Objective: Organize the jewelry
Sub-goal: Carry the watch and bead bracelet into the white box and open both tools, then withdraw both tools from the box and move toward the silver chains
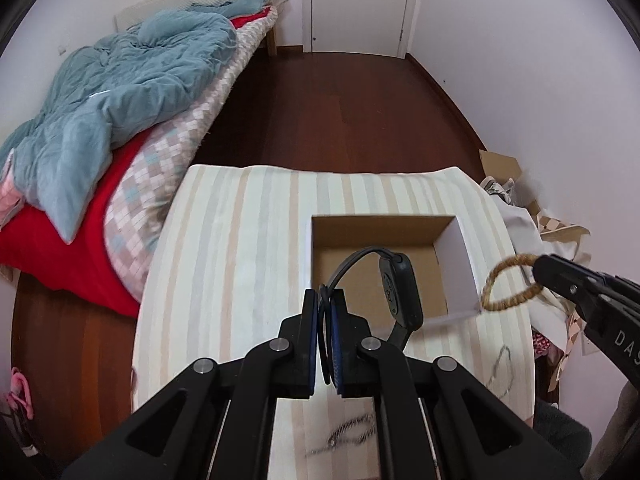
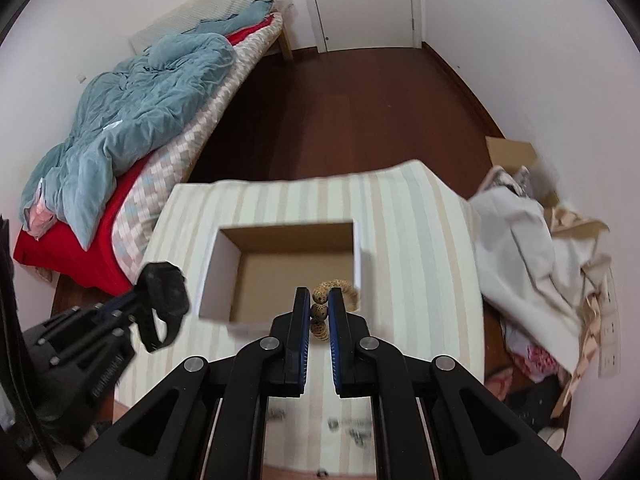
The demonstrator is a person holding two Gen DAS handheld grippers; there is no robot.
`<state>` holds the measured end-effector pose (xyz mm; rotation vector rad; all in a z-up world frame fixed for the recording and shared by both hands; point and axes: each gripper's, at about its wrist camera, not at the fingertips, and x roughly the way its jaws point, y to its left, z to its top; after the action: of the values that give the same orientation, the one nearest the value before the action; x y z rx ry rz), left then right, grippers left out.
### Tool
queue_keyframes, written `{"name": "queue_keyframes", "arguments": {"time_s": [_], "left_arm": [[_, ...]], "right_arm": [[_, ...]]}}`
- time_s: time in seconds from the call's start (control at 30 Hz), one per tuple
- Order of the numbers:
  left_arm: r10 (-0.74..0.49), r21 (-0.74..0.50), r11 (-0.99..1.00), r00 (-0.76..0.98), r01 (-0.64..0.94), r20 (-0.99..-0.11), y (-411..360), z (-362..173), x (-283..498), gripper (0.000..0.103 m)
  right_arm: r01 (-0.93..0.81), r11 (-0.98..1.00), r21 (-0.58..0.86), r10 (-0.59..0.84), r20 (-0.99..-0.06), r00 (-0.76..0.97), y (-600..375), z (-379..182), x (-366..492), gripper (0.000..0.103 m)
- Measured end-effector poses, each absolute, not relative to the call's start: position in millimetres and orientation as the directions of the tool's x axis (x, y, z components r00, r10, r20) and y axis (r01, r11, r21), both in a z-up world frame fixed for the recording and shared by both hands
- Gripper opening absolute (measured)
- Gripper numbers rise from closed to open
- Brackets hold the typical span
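The left hand-held gripper (image 1: 325, 300) pinches the black strap of a smartwatch (image 1: 400, 288), its blue-padded jaws pressed together on the band. The watch hangs up in the air above the open cardboard box (image 1: 456, 248), its dark rectangular body to the right of the jaws and tilted on edge, with the strap curving over the top and down between the jaws.

The right hand-held gripper (image 2: 319, 300) is closed on a beaded bracelet (image 2: 320, 312) of speckled tan beads; a few beads sit stacked between the pads, and the rest of the loop curls away to the right of the far fingertip. In the left wrist view the same bracelet shows as a brown ring held out over the right near corner of the box.

The box stands on a worktop (image 1: 240, 260) covered with a pale cloth striped in beige and grey. It has white outer walls and a bare brown inside. On the near part of the worktop lie a few blurred pieces of chain jewelry (image 1: 348, 436), too smeared to name more closely.

To the left is a bed (image 1: 168, 160) with a teal quilt, a red blanket and a checked cover. The floor (image 1: 340, 100) is dark wood, with a white door (image 1: 356, 0) at the far wall. To the right of the worktop lies a pile of pale cloth and cardboard (image 2: 528, 232).
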<state>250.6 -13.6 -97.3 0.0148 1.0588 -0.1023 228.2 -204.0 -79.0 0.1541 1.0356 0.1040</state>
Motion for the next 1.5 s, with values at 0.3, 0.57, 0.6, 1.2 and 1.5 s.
{"name": "queue_keyframes", "arguments": {"time_s": [0.3, 0.57, 0.6, 1.2, 1.5], "left_arm": [[-0.146, -0.122, 0.989, 0.422, 0.084, -0.895, -9.8, -133.0, 312.1, 0.01], [-0.193, -0.182, 0.981, 0.388, 0.065, -0.901, -6.0, -142.1, 332.6, 0.034], [-0.186, -0.174, 0.983, 0.394, 0.066, -0.9, -6.8, -140.7, 331.9, 0.051], [0.066, 0.057, 0.998, 0.472, -0.033, -0.879, 19.7, -142.3, 289.7, 0.102], [0.075, 0.069, 0.997, 0.491, -0.029, -0.868, 18.1, -130.6, 269.4, 0.103]], "right_arm": [[-0.035, 0.975, 0.221, 0.215, -0.878, 0.428, -194.7, -117.3, 300.0, 0.009], [-0.05, 0.953, 0.298, 0.298, -0.897, 0.327, -192.6, -153.1, 321.9, 0.014], [-0.044, 0.954, 0.298, 0.295, -0.897, 0.329, -194.2, -154.3, 321.2, 0.02], [0.023, 0.998, -0.05, -0.055, -0.914, 0.402, -186.1, -154.4, 273.9, 0.103], [0.026, 0.999, -0.045, -0.052, -0.905, 0.423, -179.7, -148.0, 256.2, 0.103]]}}
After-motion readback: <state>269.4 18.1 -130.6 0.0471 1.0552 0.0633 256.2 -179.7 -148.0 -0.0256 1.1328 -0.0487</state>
